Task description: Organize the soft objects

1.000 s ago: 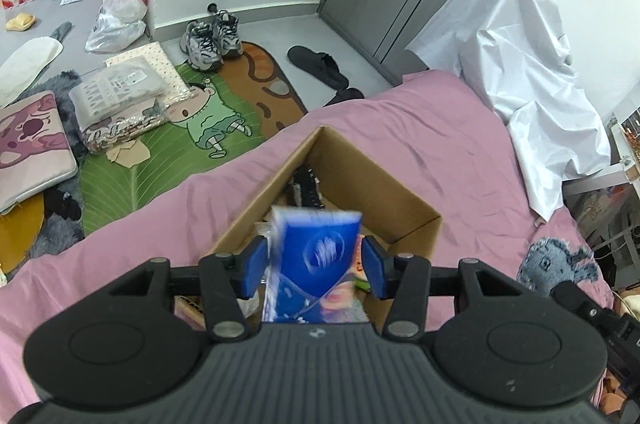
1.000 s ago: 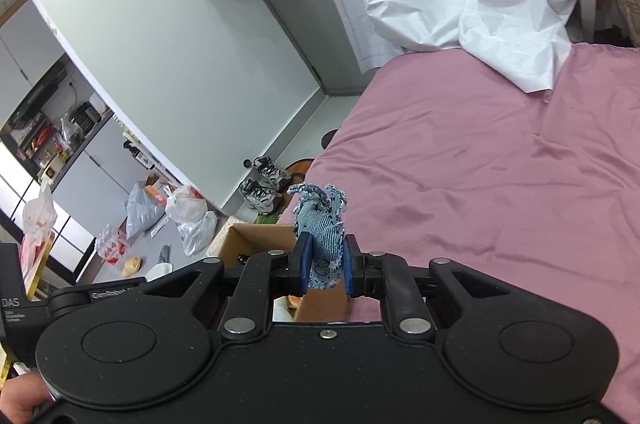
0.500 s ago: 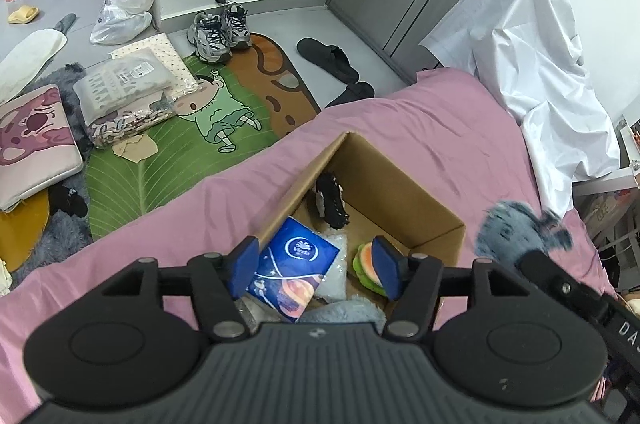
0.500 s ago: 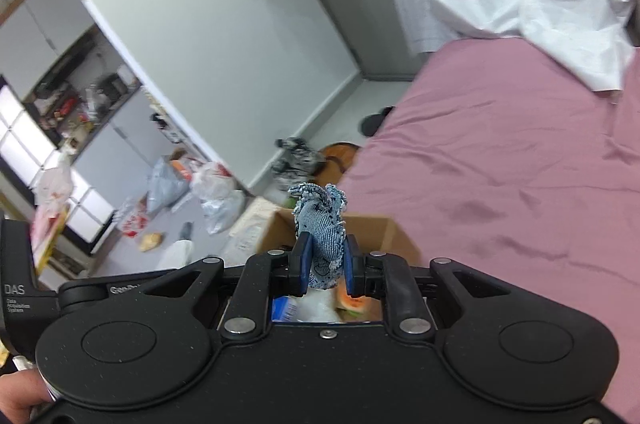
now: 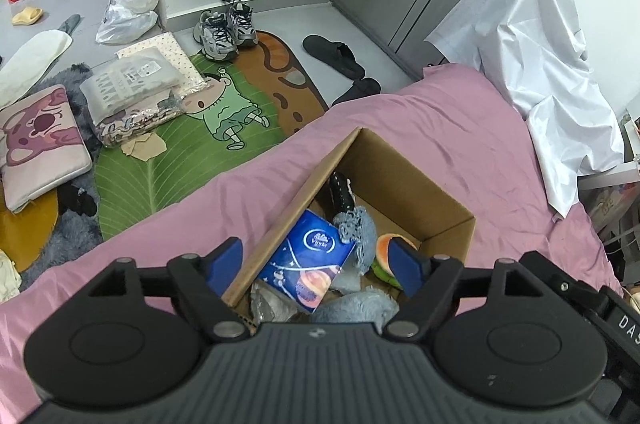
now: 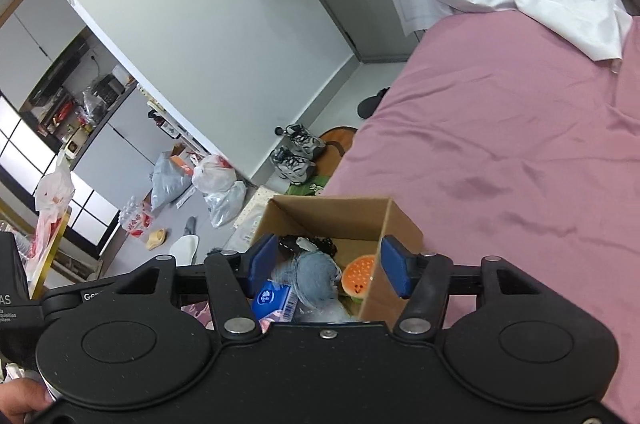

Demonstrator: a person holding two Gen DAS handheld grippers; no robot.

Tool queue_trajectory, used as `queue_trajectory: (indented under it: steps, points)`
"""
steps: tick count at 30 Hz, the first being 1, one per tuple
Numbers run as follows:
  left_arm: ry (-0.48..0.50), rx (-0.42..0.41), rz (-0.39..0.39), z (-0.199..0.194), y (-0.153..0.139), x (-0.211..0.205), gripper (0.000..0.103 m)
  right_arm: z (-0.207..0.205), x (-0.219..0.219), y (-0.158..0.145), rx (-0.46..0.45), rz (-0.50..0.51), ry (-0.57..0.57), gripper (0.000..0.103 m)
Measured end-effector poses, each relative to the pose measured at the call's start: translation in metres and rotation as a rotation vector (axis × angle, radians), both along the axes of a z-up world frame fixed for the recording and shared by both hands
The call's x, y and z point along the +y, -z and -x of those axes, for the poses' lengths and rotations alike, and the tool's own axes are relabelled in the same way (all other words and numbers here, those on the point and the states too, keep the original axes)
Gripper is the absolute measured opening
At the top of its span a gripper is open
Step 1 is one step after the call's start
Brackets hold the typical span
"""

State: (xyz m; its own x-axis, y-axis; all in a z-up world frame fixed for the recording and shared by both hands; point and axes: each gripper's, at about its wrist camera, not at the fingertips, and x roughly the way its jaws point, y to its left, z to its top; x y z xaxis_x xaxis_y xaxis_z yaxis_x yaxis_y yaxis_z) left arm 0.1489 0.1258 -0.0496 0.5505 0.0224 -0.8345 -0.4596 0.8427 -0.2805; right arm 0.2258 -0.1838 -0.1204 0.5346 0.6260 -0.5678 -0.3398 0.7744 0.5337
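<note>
An open cardboard box [image 5: 404, 180] stands on the pink bed [image 5: 460, 128]; it also shows in the right wrist view [image 6: 400, 220]. Inside lie a blue tissue pack [image 5: 308, 260], a blue-grey fabric toy [image 5: 360, 228], a burger plush [image 5: 386, 250] and a black item [image 5: 340, 190]. My left gripper [image 5: 316, 266] is open and empty above the box's near edge. My right gripper [image 6: 326, 266] is open and empty above the box, over the fabric toy [image 6: 316, 276], the tissue pack [image 6: 272, 300] and the burger plush [image 6: 358, 280].
A white sheet [image 5: 536, 64] drapes over furniture at the bed's far side. On the floor lie a green cartoon mat [image 5: 176, 144], sneakers [image 5: 226, 28], black slippers [image 5: 334, 50], packaged bedding [image 5: 128, 92] and plastic bags [image 5: 130, 4].
My left gripper opened and dropped the tissue pack into the box. My right gripper moved over the box, opened, and the blue-grey fabric toy now lies in the box.
</note>
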Motion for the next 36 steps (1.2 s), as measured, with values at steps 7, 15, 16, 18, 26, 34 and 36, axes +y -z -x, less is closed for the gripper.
queue_trajectory:
  steps: [7, 15, 16, 18, 26, 34, 36]
  points:
    - [0.033, -0.018, -0.015, 0.009, -0.011, -0.01, 0.087, 0.011, -0.01, -0.009, -0.009, 0.035, 0.017, 0.075]
    - [0.087, -0.017, -0.061, 0.013, -0.022, -0.035, 0.09, 0.024, -0.032, -0.025, -0.037, 0.055, 0.032, 0.085]
    - [0.094, -0.019, -0.067, 0.013, -0.024, -0.038, 0.091, 0.024, -0.035, -0.026, -0.039, 0.058, 0.035, 0.086]
    - [0.109, -0.025, -0.079, 0.016, -0.029, -0.046, 0.095, 0.027, -0.041, -0.03, -0.043, 0.062, 0.04, 0.09]
    - [0.151, -0.057, -0.117, 0.031, -0.043, -0.075, 0.102, 0.037, -0.066, -0.042, -0.074, 0.076, 0.055, 0.099]
    - [0.172, -0.084, -0.135, 0.047, -0.05, -0.098, 0.103, 0.051, -0.09, -0.049, -0.117, 0.086, 0.07, 0.103]
    - [0.178, -0.085, -0.138, 0.05, -0.05, -0.103, 0.103, 0.056, -0.095, -0.049, -0.121, 0.096, 0.073, 0.103]
